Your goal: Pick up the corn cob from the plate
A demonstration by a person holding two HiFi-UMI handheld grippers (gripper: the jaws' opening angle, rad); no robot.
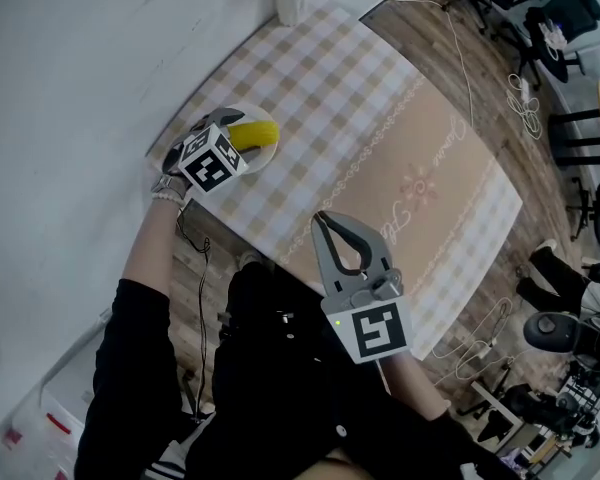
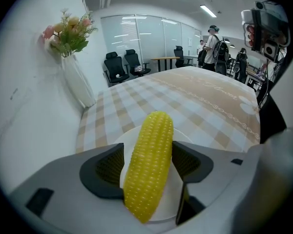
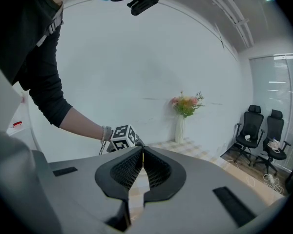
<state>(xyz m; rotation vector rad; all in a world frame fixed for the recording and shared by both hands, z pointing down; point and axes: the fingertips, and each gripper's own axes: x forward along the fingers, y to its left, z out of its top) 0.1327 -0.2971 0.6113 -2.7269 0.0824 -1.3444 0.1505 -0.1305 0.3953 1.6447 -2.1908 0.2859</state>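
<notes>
A yellow corn cob point(image 1: 256, 133) lies on a small white plate point(image 1: 264, 158) at the near left corner of the table. My left gripper point(image 1: 238, 128) is tilted down over that plate, and its jaws are open on either side of the cob. In the left gripper view the corn cob point(image 2: 149, 169) runs lengthwise between the two dark pads point(image 2: 105, 167) of the left gripper point(image 2: 147, 147), resting on the plate point(image 2: 183, 136). My right gripper point(image 1: 323, 218) hovers at the table's near edge, shut and empty. The right gripper point(image 3: 142, 150) has its tips touching.
The table wears a beige checked cloth point(image 1: 380, 148). A white vase of flowers point(image 2: 78, 82) stands at the far left corner by the wall. Office chairs point(image 2: 124, 65) and people point(image 2: 212, 50) are beyond the table. Cables point(image 1: 525, 103) lie on the wood floor.
</notes>
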